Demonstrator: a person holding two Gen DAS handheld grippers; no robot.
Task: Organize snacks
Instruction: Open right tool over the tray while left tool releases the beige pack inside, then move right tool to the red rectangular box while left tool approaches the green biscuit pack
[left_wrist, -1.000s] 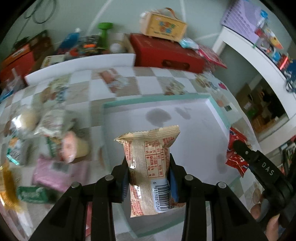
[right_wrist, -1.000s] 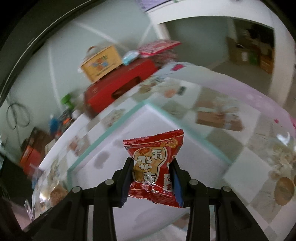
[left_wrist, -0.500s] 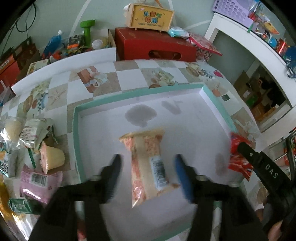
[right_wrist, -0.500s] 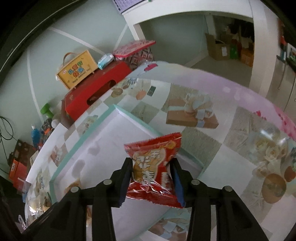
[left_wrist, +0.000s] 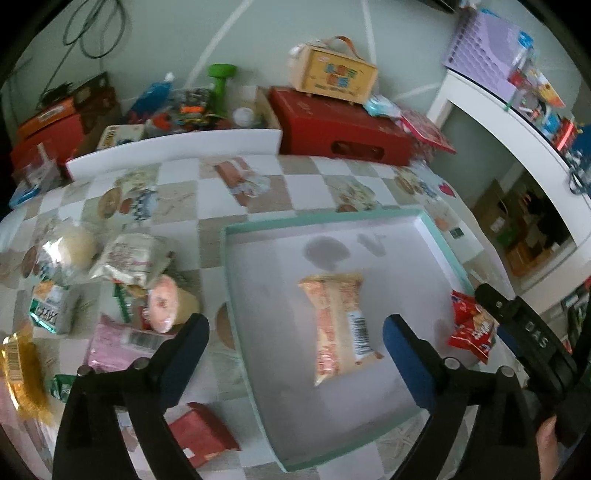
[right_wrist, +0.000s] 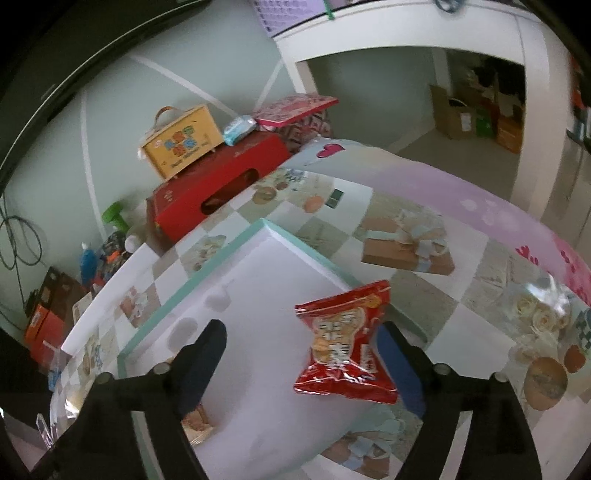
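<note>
Pale green wall behind a worktop (left_wrist: 177, 199) covered in a checkered, picture-printed cloth; a red cardboard box (left_wrist: 343, 129) with a yellow handled carton (left_wrist: 332, 72) on top sits at the back edge. Centre of the left wrist view: a shallow white tray with a mint-green rim (left_wrist: 317, 219). A beige-and-orange snack packet with a barcode (left_wrist: 341, 326) lies flat on the tray floor, lengthwise, free of any contact. The left hand-held gripper (left_wrist: 295, 350) stands above it, jaws wide and opening, blue pads well apart on either side of the packet. Left of the tray, a loose heap of assorted wrapped snacks (left_wrist: 122, 280). In the right wrist view, the right hand-held gripper (right_wrist: 303, 350) also has its jaws wide and opening; a red crinkled snack pouch (right_wrist: 345, 343) sits between them, against the right-hand pad and clear of the left one, over the tray's right edge. Whether it rests on anything is unclear.
</note>
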